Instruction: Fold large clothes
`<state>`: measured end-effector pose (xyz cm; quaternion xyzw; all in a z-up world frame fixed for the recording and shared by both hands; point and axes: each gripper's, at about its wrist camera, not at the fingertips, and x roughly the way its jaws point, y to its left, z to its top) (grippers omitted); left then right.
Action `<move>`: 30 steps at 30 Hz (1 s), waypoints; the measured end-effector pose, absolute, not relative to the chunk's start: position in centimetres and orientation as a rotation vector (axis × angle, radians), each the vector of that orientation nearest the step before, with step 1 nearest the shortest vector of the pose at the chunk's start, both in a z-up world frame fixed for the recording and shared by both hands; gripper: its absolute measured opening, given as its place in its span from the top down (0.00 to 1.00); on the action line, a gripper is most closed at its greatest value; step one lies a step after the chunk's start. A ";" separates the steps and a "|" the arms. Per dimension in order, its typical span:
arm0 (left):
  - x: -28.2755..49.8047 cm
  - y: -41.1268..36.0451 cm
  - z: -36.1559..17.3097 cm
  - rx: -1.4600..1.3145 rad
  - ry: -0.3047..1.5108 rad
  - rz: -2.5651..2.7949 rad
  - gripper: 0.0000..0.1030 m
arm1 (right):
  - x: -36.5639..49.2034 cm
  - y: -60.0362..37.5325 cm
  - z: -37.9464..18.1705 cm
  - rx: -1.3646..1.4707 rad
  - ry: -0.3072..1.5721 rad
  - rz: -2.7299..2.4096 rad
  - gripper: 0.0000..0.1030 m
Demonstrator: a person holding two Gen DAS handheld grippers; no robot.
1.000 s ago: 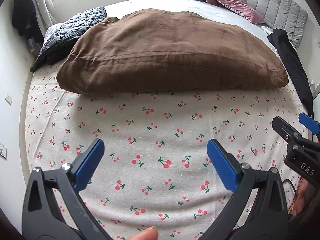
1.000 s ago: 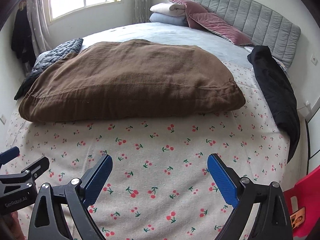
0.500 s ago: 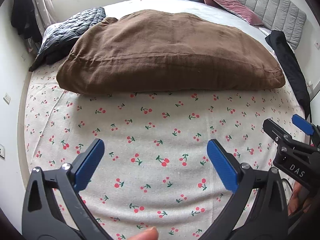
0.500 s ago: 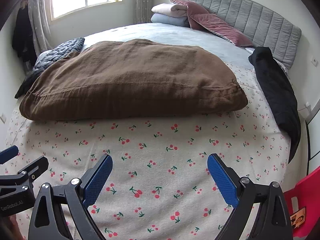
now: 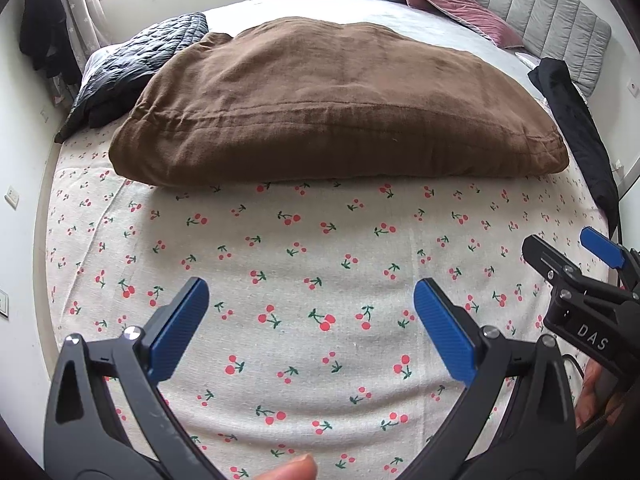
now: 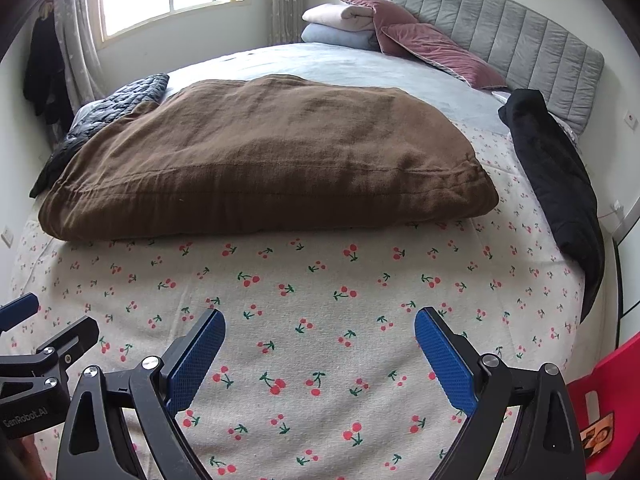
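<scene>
"DAS" on the right claw [image 5: 568, 264], "GenRobot.AI" on the left claw [image 6: 44, 322]

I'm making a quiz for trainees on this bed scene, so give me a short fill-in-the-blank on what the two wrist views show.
1. The folded brown garment lies on a sheet printed with ____.
2. Both the left gripper and the right gripper are ____, holding nothing.
3. The black garment lies along the bed's ____ edge.
4. The headboard is ____ in colour.

Missing words: cherries; open; right; grey
</scene>
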<state>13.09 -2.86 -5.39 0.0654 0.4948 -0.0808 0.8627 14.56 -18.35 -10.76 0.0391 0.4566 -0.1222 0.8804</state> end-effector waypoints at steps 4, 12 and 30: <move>13.1 -2.9 -5.4 0.139 1.038 -0.170 0.01 | 14.6 -18.4 -10.8 0.083 0.952 -0.255 0.06; 13.0 -3.0 -5.4 0.139 1.040 -0.174 0.01 | 14.6 -18.4 -10.7 0.084 0.953 -0.256 0.06; 13.0 -2.8 -5.3 0.137 1.045 -0.181 0.01 | 14.5 -18.3 -11.0 0.083 0.958 -0.256 0.06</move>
